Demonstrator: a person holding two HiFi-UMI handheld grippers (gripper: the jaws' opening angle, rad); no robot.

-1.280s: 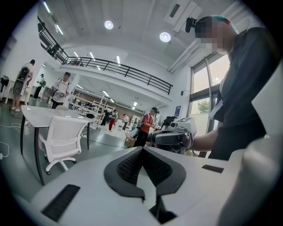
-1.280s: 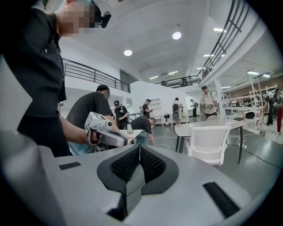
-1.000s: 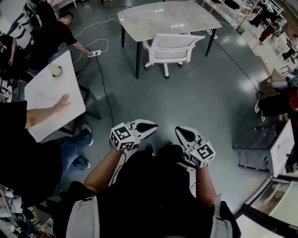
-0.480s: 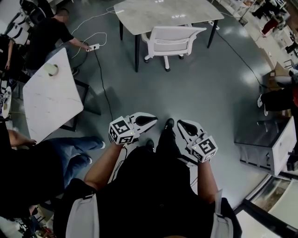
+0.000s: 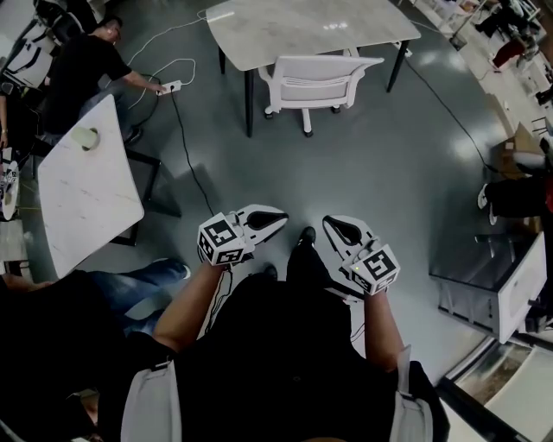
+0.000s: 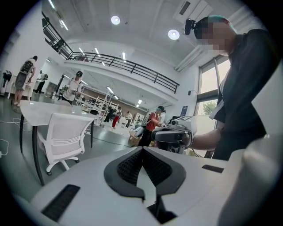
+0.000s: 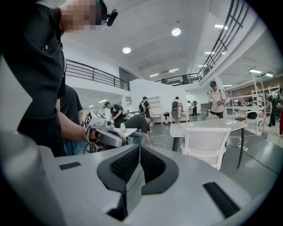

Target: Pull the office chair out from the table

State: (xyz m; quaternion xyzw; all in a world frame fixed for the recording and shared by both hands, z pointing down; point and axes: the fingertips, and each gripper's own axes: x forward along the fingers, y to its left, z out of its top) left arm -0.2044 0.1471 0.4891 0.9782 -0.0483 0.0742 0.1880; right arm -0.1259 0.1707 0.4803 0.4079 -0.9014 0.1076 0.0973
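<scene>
Grey floor (image 5: 363,164) is stretching between the office chair (image 5: 315,86), tucked against the surface (image 5: 302,26), and the left gripper (image 5: 275,219) and right gripper (image 5: 335,228), both well short of the chair, jaws pressing together, empty. Approach likely in hand; next calls for nearing the chair and spreading jaws.

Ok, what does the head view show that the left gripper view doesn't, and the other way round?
Only the head view: the black cable across the grey floor, the white power strip, and a second white tabletop at the left. Only the left gripper view: round ceiling lights, a black balcony railing and a tall window. Both: the white office chair at the pale grey table, plus the left gripper and right gripper, each shut on nothing.
</scene>
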